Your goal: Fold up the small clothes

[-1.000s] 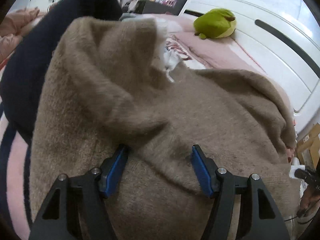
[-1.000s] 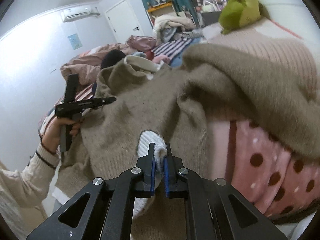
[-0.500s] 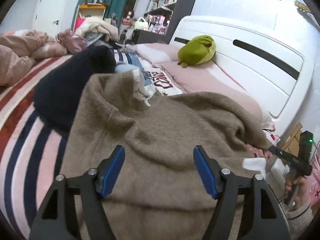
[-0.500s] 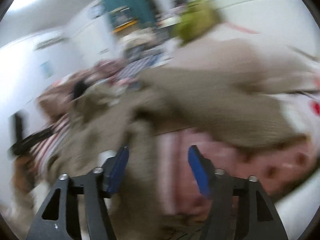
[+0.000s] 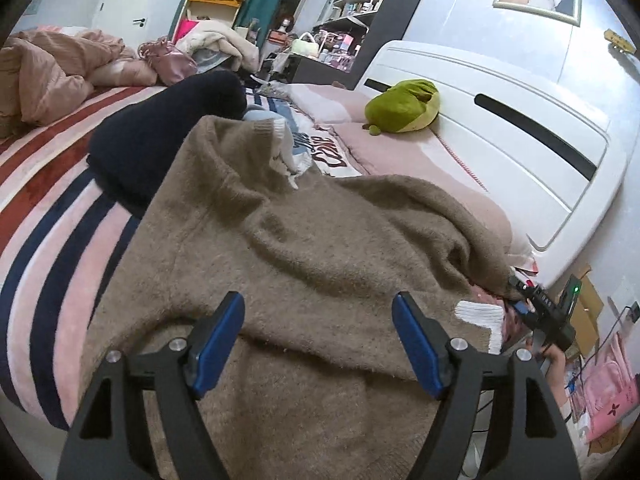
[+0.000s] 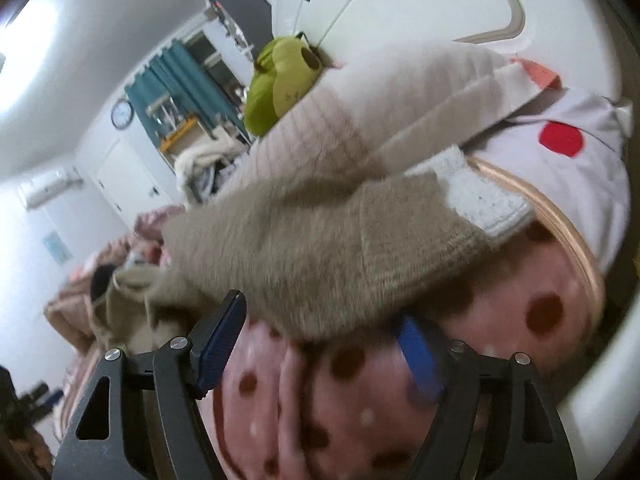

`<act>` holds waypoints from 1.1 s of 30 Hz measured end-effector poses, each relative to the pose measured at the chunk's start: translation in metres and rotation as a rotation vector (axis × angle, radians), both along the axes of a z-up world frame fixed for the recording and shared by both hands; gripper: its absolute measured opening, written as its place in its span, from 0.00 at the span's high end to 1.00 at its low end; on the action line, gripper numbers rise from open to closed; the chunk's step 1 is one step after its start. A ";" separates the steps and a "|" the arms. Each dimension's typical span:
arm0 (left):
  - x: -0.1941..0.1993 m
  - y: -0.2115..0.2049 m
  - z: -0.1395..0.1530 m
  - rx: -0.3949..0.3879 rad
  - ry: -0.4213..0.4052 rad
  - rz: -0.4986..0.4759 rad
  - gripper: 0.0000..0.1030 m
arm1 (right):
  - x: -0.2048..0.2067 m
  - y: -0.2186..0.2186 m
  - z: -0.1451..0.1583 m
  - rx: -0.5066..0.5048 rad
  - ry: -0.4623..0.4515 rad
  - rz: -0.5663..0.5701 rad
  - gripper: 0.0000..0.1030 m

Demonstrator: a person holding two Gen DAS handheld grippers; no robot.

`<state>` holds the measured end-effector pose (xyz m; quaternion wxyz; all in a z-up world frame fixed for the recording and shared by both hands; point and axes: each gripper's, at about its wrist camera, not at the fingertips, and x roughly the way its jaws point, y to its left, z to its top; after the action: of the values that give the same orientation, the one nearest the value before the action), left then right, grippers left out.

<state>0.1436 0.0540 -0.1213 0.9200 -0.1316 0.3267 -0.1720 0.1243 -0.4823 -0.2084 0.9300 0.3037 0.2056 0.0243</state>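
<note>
A fuzzy brown sweater (image 5: 304,248) with white cuffs lies spread on the bed, one sleeve folded across its body, white cuff (image 5: 480,314) at the right. My left gripper (image 5: 320,344) is open and empty, just above the sweater's lower part. My right gripper (image 6: 320,340) is open and empty, by the other brown sleeve (image 6: 320,248) whose white cuff (image 6: 480,200) rests on a polka-dot pillow. The right gripper also shows in the left wrist view (image 5: 524,296) at the sweater's right edge.
A dark navy garment (image 5: 160,136) lies beyond the sweater on the striped blanket (image 5: 52,208). A green plush toy (image 5: 400,106) sits by the white headboard (image 5: 520,128). A pink polka-dot pillow (image 6: 520,320) lies under the right sleeve. Pink bedding (image 5: 52,68) is piled far left.
My right gripper opened and let go of the white cuff, then swung right to the other sleeve. My left gripper pulled back from the sweater, which now lies flatter.
</note>
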 end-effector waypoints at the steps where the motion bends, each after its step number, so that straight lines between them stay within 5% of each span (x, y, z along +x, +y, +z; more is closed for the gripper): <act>1: -0.001 -0.001 0.000 0.004 -0.001 0.009 0.29 | 0.002 -0.001 0.001 -0.001 -0.003 -0.008 0.50; 2: -0.002 -0.002 0.001 0.006 -0.001 0.015 0.29 | 0.003 -0.001 0.003 -0.006 0.000 -0.016 0.70; 5: -0.005 -0.001 0.004 0.009 -0.007 0.024 0.29 | 0.000 0.005 0.012 -0.022 -0.035 -0.021 0.91; 14: -0.023 0.012 0.013 -0.004 -0.042 0.040 0.29 | -0.021 0.036 0.091 -0.223 -0.238 -0.034 0.95; 18: -0.033 0.022 0.015 -0.019 -0.065 0.047 0.29 | -0.032 0.082 0.145 -0.304 -0.410 0.091 0.95; 22: -0.045 0.035 0.018 -0.027 -0.097 0.065 0.28 | -0.035 0.166 0.179 -0.448 -0.468 0.311 0.95; 25: -0.055 0.045 0.018 -0.028 -0.111 0.080 0.26 | -0.033 0.244 0.170 -0.546 -0.416 0.545 0.95; 29: -0.065 0.063 0.011 -0.036 -0.108 0.096 0.25 | -0.011 0.336 0.112 -0.593 -0.163 0.858 0.94; 31: -0.070 0.072 0.005 -0.039 -0.097 0.112 0.25 | -0.001 0.374 0.072 -0.660 0.007 0.948 0.94; 33: -0.074 0.079 0.000 -0.049 -0.082 0.129 0.25 | 0.001 0.383 0.054 -0.640 0.058 0.972 0.89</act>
<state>0.0699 0.1333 -0.1214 0.9383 -0.1679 0.2750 -0.1255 0.1253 -0.0991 -0.1548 0.8515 -0.1210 0.3438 0.3769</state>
